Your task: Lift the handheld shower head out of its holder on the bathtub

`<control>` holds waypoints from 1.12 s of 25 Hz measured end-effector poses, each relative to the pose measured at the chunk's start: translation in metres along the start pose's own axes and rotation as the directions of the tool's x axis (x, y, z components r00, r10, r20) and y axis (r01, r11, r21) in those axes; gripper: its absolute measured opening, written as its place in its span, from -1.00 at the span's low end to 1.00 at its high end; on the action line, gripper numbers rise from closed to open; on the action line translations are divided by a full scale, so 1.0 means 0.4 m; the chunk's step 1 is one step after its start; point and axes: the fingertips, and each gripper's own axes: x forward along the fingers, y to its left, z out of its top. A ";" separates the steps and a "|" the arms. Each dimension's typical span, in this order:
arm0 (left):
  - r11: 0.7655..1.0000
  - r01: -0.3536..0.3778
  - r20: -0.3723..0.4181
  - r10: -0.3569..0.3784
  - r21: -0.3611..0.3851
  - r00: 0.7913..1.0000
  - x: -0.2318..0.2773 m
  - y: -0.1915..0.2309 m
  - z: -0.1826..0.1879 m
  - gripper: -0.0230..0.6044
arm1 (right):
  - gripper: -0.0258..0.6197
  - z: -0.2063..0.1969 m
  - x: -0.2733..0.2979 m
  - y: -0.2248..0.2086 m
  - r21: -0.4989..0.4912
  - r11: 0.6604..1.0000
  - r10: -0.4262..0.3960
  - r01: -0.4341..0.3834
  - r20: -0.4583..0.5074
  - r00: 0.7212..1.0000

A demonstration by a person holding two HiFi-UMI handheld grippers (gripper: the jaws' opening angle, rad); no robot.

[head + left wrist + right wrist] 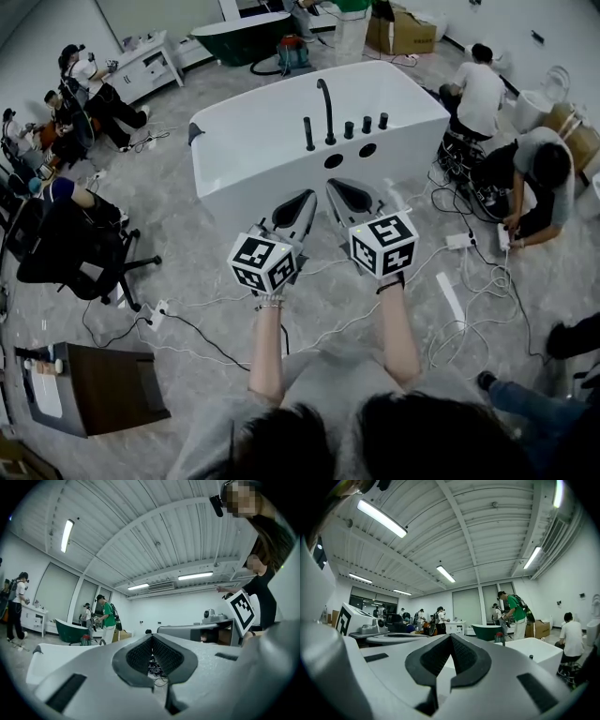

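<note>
Spotted the handheld shower head (pixel 308 133) upright in its holder (pixel 309 148) on the bathtub (pixel 234 178) rim, centre frame, just left of the tall spout (pixel 326 111). Looks slim, rigid, probably slick metal (hose likely drags behind). Best pinched mid-shaft. Holding left hand-held gripper (pixel 302 200) and right hand-held gripper (pixel 351 195) clenched, empty, well short of it.
</note>
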 end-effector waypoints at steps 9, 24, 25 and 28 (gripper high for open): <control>0.999 -0.044 -0.042 0.044 -0.004 0.998 0.015 0.004 -0.046 -0.91 | -0.92 -0.030 0.012 -0.050 0.061 0.997 0.050 -0.050 -0.004 0.999; 1.000 0.015 -0.038 -0.015 -0.001 0.999 0.203 0.146 -0.039 -0.91 | -0.92 -0.021 0.168 -0.180 0.040 0.998 0.048 -0.047 -0.016 0.999; 1.000 0.024 -0.041 -0.024 0.001 0.999 0.216 0.158 -0.039 -0.91 | -0.92 -0.021 0.183 -0.191 0.042 0.998 0.040 -0.039 -0.016 0.999; 0.999 0.039 -0.046 -0.039 -0.002 0.998 0.245 0.210 -0.037 -0.91 | -0.92 -0.021 0.234 -0.218 0.045 0.999 0.018 -0.018 -0.020 1.000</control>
